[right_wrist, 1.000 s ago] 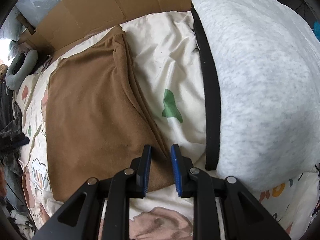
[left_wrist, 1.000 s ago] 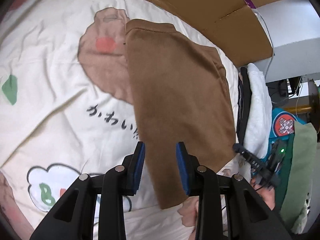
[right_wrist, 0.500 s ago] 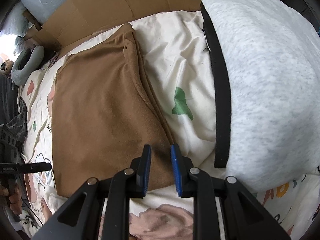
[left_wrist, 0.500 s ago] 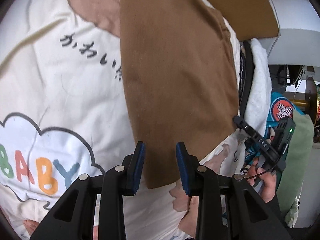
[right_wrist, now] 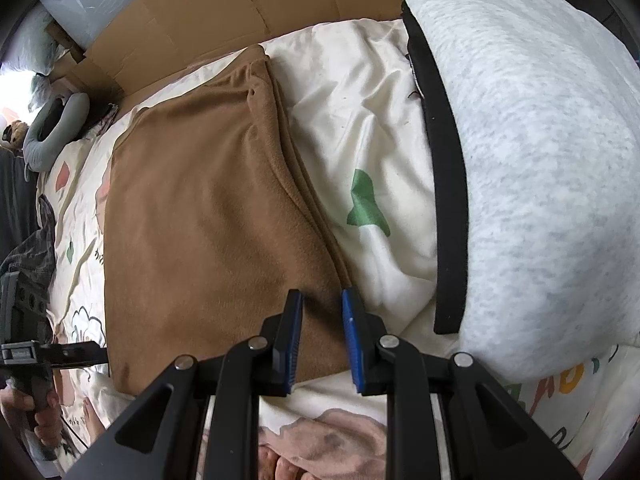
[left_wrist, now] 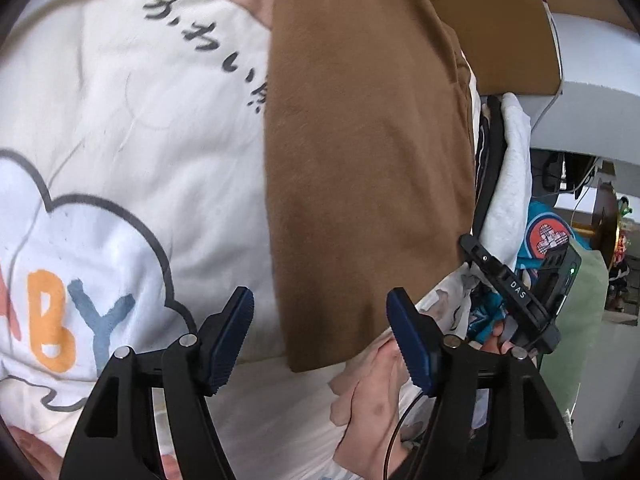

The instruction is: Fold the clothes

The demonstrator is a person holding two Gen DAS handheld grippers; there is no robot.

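Over the bed, my left tongs are opening above the brown garment's near edge, nothing pinched. Right tongs stay narrow over its right corner; can't tell if gripping.

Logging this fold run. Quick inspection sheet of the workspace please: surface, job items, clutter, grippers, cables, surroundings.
Surface: cream printed quilt, wrinkled, cartoon prints and lettering.
Job's things: brown garment, folded into a long panel, flat on the quilt.
Clutter: grey pillow with black trim beside the garment; grey neck pillow at the far end.
Grippers: left gripper jaws opening, astride the garment's near corner, pads not touching it. Right gripper narrow but not gripping, over the garment's near right edge.
Cables: thin black cable by the left gripper.
Surroundings: flattened cardboard along the far side; white furniture.
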